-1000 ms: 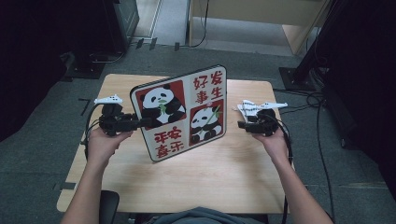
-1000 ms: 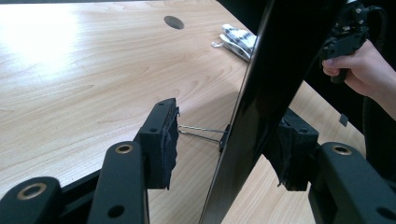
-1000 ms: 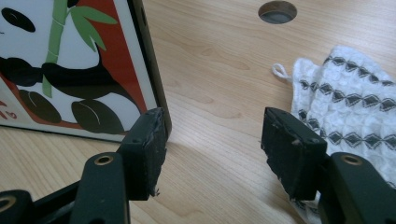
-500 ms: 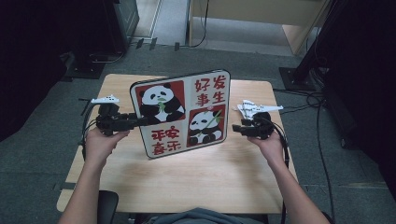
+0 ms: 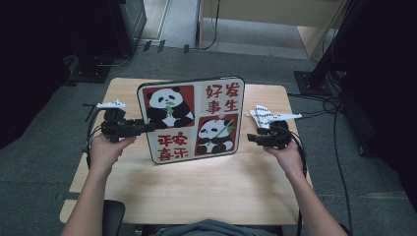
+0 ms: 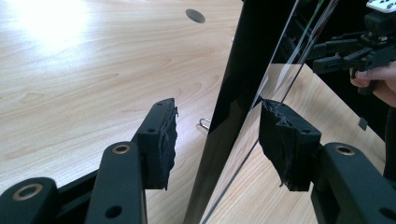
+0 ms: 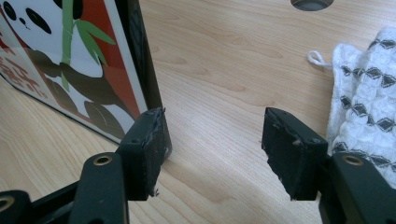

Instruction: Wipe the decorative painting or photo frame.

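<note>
A flat board point(image 5: 192, 120) printed with pandas and red characters stands on its lower edge on the wooden table point(image 5: 196, 191), leaning back a little. My left gripper point(image 5: 142, 127) is at the board's left side. In the left gripper view the board's black edge point(image 6: 233, 79) stands between the jaws of that gripper point(image 6: 217, 105), and the left pad point(image 6: 163, 140) is clear of it. My right gripper point(image 5: 252, 138) is open just off the board's lower right corner. In the right gripper view its jaws point(image 7: 215, 114) hold nothing, with the board point(image 7: 70, 60) to their left.
A white cloth with black diamonds point(image 7: 369, 93) lies on the table right of the right gripper, near the table's far right part point(image 5: 265, 117). A cable hole point(image 6: 195, 15) sits in the tabletop behind the board. A small metal loop point(image 6: 204, 123) lies at the board's foot.
The board has turned from a skewed pose to a more level one. The right gripper has edged left and nearer toward the board's lower right corner. The left hand has stayed put.
</note>
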Action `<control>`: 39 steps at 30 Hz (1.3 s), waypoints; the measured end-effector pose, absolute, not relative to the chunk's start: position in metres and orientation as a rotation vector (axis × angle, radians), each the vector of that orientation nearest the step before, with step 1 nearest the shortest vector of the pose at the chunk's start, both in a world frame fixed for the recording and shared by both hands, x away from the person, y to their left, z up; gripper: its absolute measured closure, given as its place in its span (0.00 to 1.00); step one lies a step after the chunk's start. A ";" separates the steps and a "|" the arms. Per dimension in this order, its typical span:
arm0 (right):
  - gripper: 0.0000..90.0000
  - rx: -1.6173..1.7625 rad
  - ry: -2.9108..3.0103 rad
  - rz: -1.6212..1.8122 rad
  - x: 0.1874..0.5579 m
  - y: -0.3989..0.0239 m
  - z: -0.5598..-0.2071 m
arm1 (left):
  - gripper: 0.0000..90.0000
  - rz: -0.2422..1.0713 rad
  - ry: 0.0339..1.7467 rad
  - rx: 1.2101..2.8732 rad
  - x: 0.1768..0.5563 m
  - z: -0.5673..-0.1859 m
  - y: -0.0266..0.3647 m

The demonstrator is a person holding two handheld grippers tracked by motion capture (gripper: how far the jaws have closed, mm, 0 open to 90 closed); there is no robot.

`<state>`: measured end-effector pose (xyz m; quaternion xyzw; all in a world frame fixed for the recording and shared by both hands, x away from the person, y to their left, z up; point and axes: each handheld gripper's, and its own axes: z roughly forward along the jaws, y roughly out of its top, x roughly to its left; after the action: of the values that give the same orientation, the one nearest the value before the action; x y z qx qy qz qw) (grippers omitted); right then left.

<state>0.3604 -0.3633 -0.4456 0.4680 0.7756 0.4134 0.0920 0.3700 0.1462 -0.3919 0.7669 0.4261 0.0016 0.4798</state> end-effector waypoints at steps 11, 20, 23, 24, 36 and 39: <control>0.45 1.403 2.284 1.228 0.365 -0.366 -0.447 | 0.52 -0.014 1.039 1.880 0.373 -0.396 0.147; 0.45 1.386 2.304 1.218 0.365 -0.363 -0.449 | 0.51 -0.002 1.055 1.877 0.373 -0.396 0.147; 0.45 1.389 2.302 1.219 0.365 -0.363 -0.449 | 0.49 0.005 1.052 1.876 0.373 -0.396 0.149; 0.45 1.389 2.302 1.220 0.365 -0.363 -0.449 | 0.48 0.006 1.054 1.874 0.373 -0.396 0.149; 0.45 1.404 2.288 1.215 0.368 -0.368 -0.449 | 0.44 0.053 1.054 1.866 0.366 -0.396 0.161; 0.46 1.407 2.286 1.213 0.370 -0.370 -0.450 | 0.43 0.055 1.052 1.858 0.364 -0.396 0.166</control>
<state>0.3698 -0.3697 -0.4497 0.4754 0.7724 0.4097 0.0979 0.3643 0.1656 -0.3956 0.7624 0.4314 0.0227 0.4819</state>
